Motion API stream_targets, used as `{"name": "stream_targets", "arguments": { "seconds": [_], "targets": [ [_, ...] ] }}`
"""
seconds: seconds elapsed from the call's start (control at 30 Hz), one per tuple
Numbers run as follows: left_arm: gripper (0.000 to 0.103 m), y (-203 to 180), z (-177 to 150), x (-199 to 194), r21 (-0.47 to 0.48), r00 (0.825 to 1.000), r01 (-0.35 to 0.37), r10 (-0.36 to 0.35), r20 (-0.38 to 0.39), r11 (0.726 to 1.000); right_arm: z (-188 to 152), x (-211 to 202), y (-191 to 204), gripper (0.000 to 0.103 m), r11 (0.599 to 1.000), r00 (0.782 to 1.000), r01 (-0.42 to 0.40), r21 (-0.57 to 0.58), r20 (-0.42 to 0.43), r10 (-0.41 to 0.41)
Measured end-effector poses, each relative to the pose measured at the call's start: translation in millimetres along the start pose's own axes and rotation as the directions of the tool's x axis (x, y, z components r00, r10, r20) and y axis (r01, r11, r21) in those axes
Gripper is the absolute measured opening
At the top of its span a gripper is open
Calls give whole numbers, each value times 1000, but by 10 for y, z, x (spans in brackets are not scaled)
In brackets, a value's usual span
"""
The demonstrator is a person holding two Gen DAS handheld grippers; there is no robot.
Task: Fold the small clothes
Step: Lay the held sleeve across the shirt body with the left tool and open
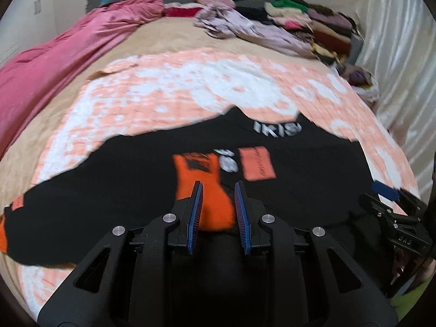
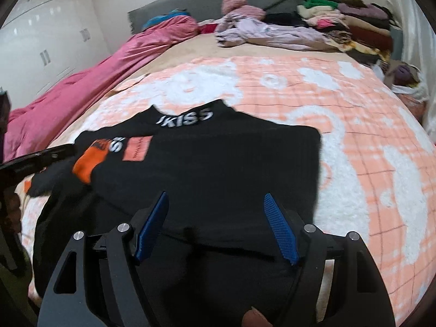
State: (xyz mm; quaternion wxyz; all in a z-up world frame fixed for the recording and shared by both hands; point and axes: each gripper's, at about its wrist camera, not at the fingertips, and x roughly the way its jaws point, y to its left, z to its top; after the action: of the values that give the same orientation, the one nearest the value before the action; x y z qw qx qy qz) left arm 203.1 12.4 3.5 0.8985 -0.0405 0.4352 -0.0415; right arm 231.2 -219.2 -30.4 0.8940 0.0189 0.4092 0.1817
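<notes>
The black top [image 2: 218, 169] lay spread on the bed's peach blanket [image 2: 354, 136], the left hand-held gripper [image 1: 218, 188] slightly parted and the right hand-held gripper [image 2: 215, 199] wide, both empty above it; pinching the hem squarely would probably fold cleanest.

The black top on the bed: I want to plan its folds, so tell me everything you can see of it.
The black top is a dark knit-looking garment with white lettering near the collar, an orange patch and a paler orange rectangle on the chest. It lies fairly flat on the peach-and-white blanket, collar pointing toward the headboard, one side rumpled near the left gripper. The left gripper's narrow jaws and the right gripper's wide-open jaws are over it, pinching no cloth.
</notes>
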Motion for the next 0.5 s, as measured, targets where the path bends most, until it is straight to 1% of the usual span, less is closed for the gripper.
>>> {"name": "stream_targets", "arguments": {
  "seconds": [0.1,0.2,0.27,0.37,0.5],
  "targets": [
    [17,-115,-91,176,25,999,-10,11,-45,1000,-36,98,78,71,1000,999,-17,-22,-52,16],
    [17,-138,-190,330,33,996,-37,39,-82,999,-87,209,95,71,999,994,4,-33,-111,-8],
    [17,-118,-244,430,36,993,-48,51,-103,998,-122,279,68,71,1000,990,2,-24,-138,-6],
    [17,-111,-264,446,28,993,-45,48,-104,999,-136,270,60,72,1000,991,-8,-19,-130,5],
    [17,-91,-241,336,12,994,-30,31,-101,999,-139,196,-16,72,998,992,-50,29,-110,53]
  ]
}}
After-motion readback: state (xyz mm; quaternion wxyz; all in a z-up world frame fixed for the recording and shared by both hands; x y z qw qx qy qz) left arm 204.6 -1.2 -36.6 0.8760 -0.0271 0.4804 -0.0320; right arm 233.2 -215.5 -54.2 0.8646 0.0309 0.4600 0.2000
